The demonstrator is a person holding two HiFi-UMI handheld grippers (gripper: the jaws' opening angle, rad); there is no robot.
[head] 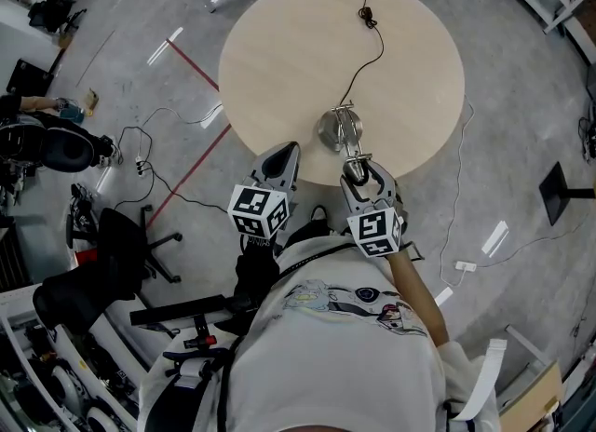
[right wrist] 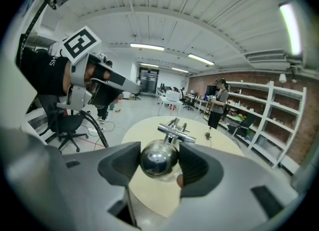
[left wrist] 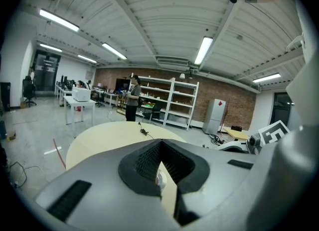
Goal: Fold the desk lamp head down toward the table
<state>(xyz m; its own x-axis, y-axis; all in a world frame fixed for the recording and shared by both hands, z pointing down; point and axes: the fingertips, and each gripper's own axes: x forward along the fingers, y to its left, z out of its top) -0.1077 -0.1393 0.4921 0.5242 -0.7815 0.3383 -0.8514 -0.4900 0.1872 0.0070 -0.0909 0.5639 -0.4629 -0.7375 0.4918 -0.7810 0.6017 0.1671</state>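
Claw check: the right claw (right wrist: 158,151) is clamped on the chrome lamp head (right wrist: 158,163), jaws snug against both sides of the dome, just over the near edge of the round table (head: 279,39). So the grip looks made and the fold itself is the step in hand. By my read, the next move calls for a steady downward swing so the arm turns at its joint (head: 346,111) without dragging the lamp base (head: 328,132), which sits just in from that near edge. Beside it, the left claw (left wrist: 160,145) hangs at the near edge with its tips pinched together on nothing, clear of the lamp and free to pin the base if it slides. Nothing lies under the head. Further out, the cable (head: 372,53) snakes off to the far edge, out of the way. Beyond the table there's an office chair (right wrist: 70,125), a person (right wrist: 218,103) and some shelves (right wrist: 269,120), all well apart.
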